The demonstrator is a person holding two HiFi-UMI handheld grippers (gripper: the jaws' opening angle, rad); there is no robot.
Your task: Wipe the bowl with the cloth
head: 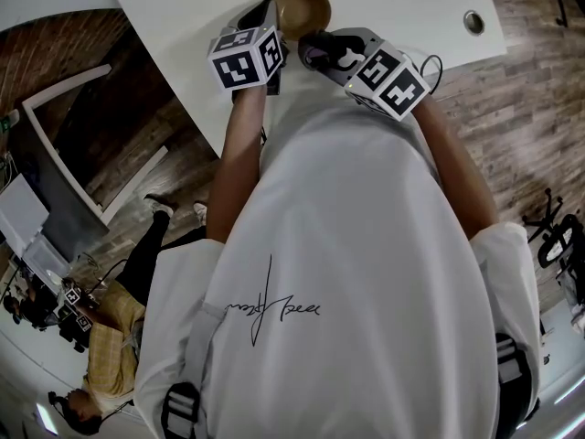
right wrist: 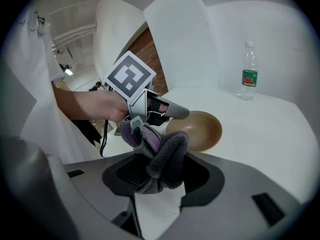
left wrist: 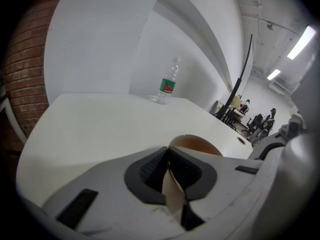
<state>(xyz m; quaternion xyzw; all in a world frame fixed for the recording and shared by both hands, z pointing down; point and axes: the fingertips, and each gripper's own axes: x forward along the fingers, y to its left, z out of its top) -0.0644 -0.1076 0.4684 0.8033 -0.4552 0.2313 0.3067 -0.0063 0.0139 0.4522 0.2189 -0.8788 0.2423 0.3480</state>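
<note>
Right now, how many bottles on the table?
1. The bottle stands upright near the table's far edge, beyond the bowl. Others may be hidden outside these views.

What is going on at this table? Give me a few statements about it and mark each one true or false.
1. The left gripper holds the bowl by its rim. True.
2. The right gripper is empty. False: its jaws are shut on a grey and purple cloth.
3. A plastic bottle stands upright on the white table. True.
4. The bowl is blue. False: it is golden brown.
5. The bottle stands inside the bowl. False: it stands apart from the bowl, farther back on the table.
</note>
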